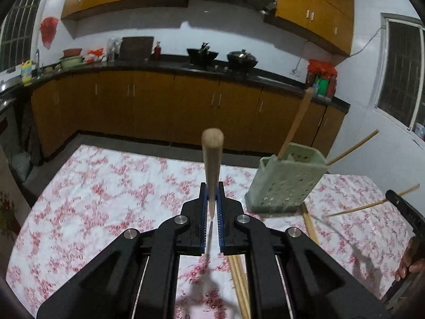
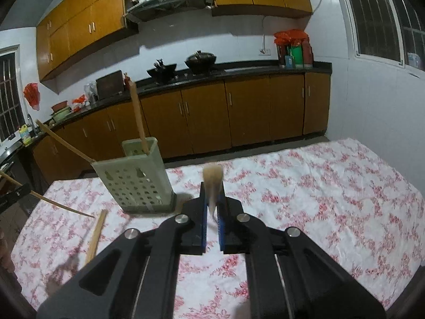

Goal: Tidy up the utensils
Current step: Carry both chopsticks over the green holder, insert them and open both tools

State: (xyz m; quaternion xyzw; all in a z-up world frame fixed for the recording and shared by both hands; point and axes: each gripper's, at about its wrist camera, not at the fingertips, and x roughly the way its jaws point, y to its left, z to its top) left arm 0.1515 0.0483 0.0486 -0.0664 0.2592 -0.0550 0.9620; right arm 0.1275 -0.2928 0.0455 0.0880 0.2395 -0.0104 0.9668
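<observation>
1. Black linkage arms nearest lens in both views; blue ribbed pads.
2. L gripper (image 1: 212, 191) clenched on a round wooden handle (image 1: 212, 156), pale, tapering, blunt end pointing fwd over the table.
3. R gripper (image 2: 212, 194) clenched on a similar wooden handle (image 2: 212, 179); blurred, shape unclear.
4. Green holder (image 1: 285, 183): plastic, boxy, perforated walls, divided top. Stands on floral cloth (image 1: 106, 199), between the two grippers. Bamboo chopsticks (image 1: 294, 122) already lean out of it.
5. Loose chopsticks (image 1: 309, 223) lie on cloth just beside holder base.
6. Step in hand, prob: carry held pieces to holder. Do well: tilt handle-up, line tip over an open compartment, lower before letting go; avoid knocking leaning sticks.
7. One arm at a time; holder looks light, may tip.
</observation>
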